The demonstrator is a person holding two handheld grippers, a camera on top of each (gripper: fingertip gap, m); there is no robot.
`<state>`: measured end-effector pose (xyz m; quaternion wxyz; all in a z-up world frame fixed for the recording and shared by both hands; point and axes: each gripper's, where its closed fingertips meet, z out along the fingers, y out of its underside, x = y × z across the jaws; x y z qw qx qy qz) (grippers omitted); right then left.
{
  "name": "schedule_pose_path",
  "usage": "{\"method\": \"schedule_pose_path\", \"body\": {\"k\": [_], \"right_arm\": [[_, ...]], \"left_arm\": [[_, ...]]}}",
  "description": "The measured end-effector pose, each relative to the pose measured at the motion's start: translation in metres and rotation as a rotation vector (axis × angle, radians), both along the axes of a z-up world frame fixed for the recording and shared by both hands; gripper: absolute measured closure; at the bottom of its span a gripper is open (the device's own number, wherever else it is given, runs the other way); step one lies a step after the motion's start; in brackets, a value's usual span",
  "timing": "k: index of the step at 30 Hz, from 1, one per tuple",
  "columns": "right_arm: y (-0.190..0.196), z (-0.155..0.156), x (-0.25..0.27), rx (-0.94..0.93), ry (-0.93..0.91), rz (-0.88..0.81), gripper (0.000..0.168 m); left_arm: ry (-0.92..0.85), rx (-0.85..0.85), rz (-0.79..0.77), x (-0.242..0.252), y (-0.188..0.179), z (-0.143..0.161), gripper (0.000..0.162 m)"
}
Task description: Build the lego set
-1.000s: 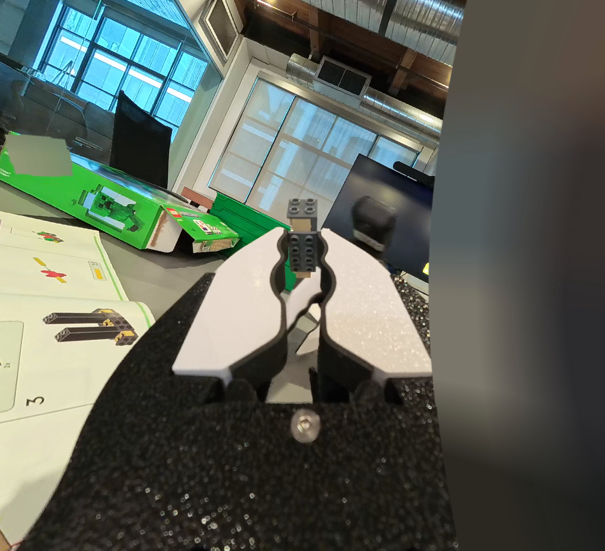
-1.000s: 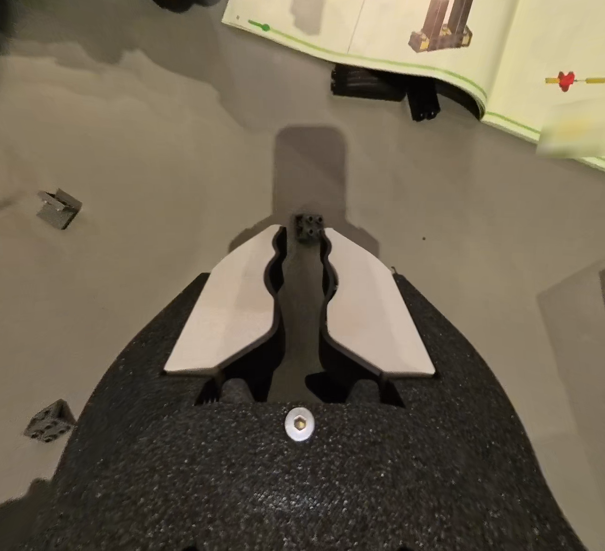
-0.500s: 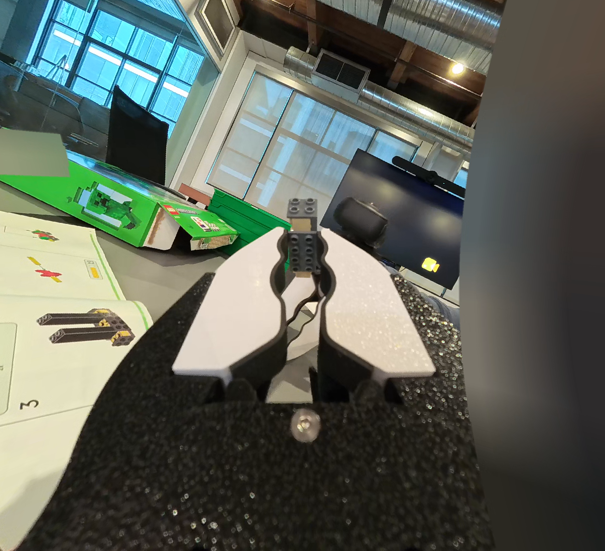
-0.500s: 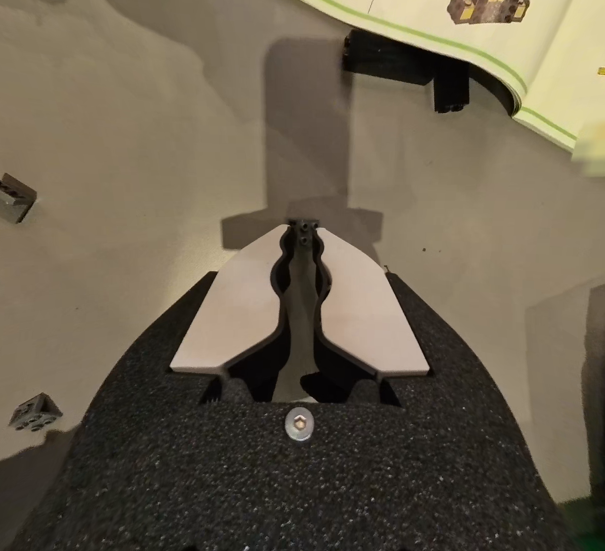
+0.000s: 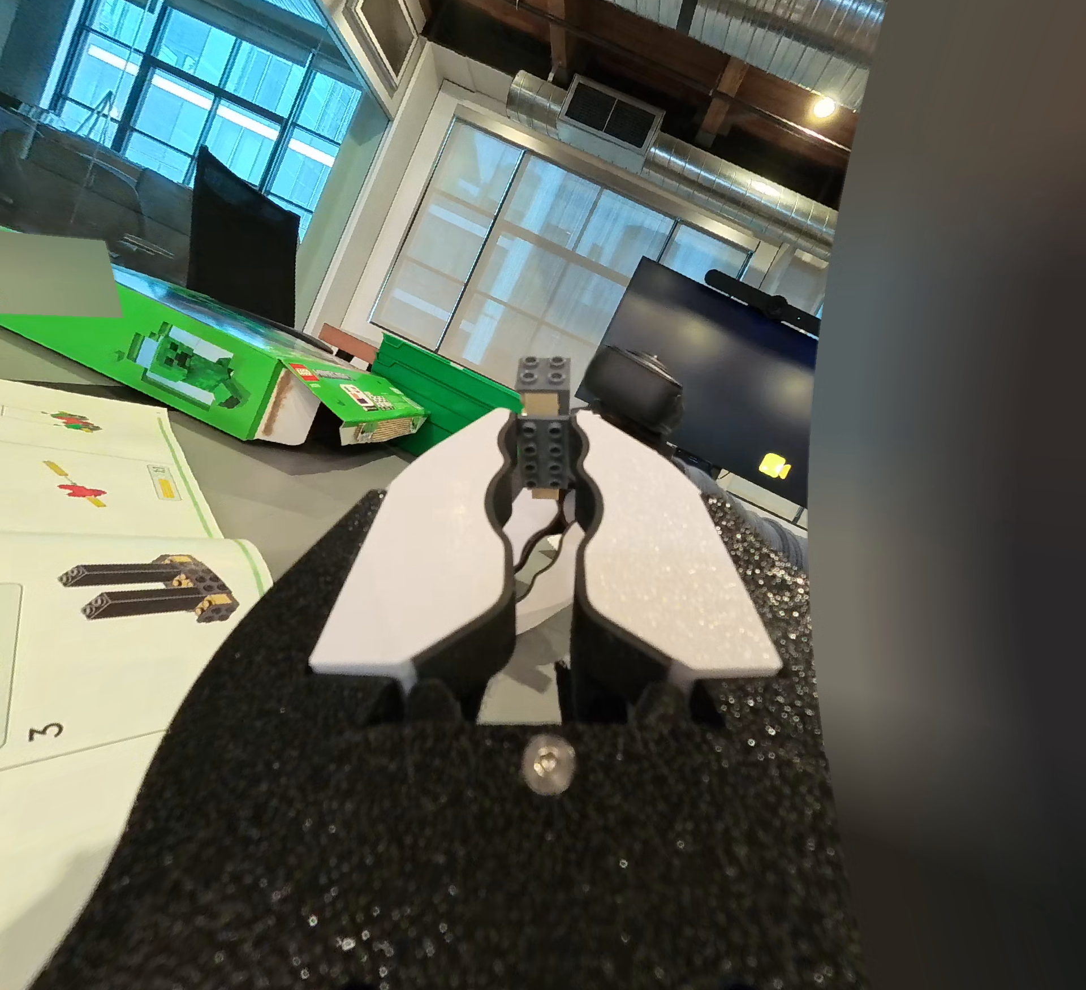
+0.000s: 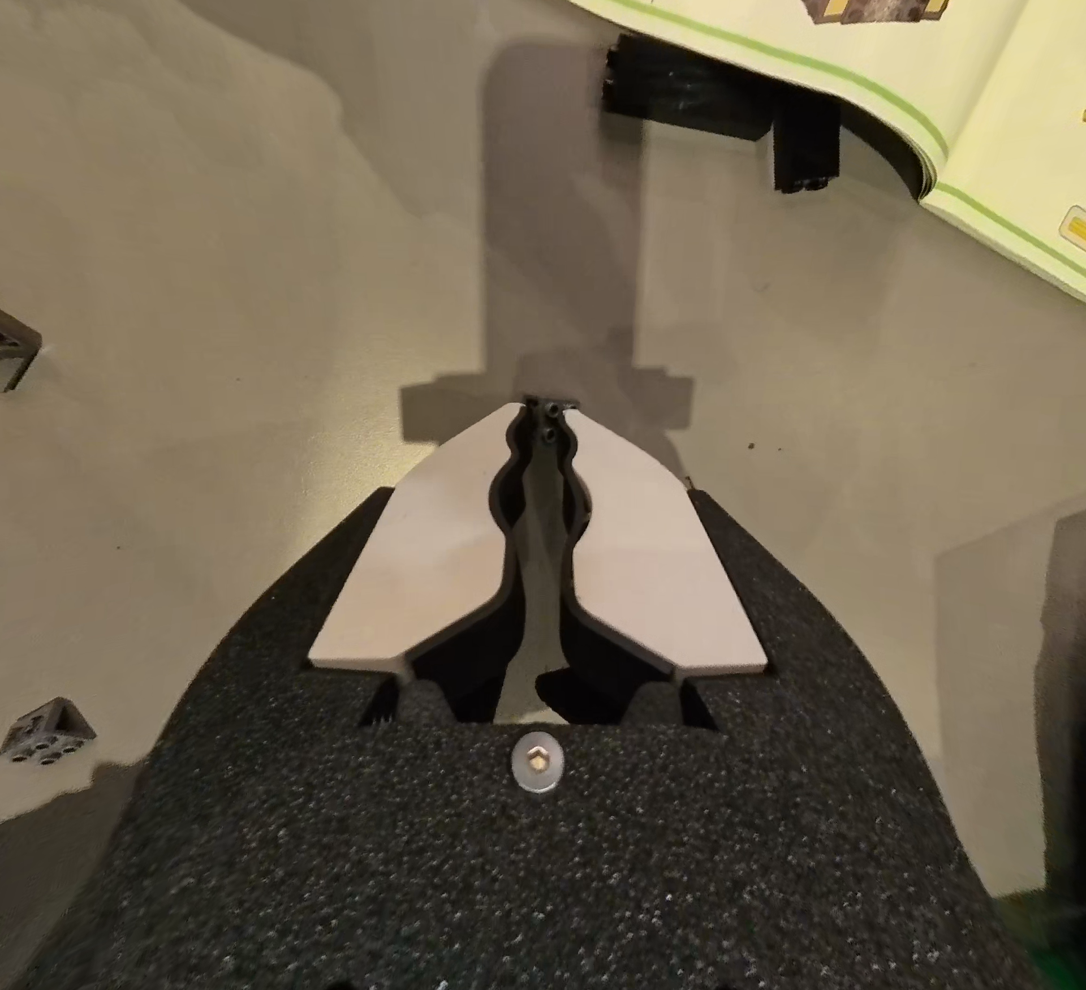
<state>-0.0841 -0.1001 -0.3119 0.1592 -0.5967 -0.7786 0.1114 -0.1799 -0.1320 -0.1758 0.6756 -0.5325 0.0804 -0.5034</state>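
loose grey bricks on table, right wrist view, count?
2: one grey brick cut off at the left edge, another grey brick at lower left. More may lie outside the frame.

The left gripper (image 5: 543,433) was raised and angled upward, jaws clamped on a grey brick assembly (image 5: 543,421). The right gripper (image 6: 546,418) pointed down at the counter (image 6: 235,256), jaws pinching a small dark piece (image 6: 548,421).

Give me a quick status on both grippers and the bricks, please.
Left gripper shut on dark grey brick assembly, raised. Right gripper shut on small dark brick at the table. Nothing obstructing.
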Motion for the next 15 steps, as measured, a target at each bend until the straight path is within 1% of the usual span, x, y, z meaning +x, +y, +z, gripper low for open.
{"method": "schedule_pose_path", "body": {"k": [6,10,12,15], "right_arm": [[0.000,0.002,-0.005,-0.014,0.098,-0.021,0.162],[0.003,0.012,-0.018,-0.027,0.243,-0.044,0.162],[0.006,0.025,-0.029,-0.027,0.353,-0.063,0.162],[0.002,0.059,-0.048,-0.063,0.571,-0.066,0.162]], "left_arm": [[0.000,0.005,0.008,-0.001,0.000,0.001,0.146],[0.009,0.014,0.023,-0.001,0.000,0.001,0.146],[0.014,0.026,0.040,-0.002,-0.001,0.002,0.146],[0.030,0.045,0.066,-0.004,-0.001,0.004,0.146]]}}
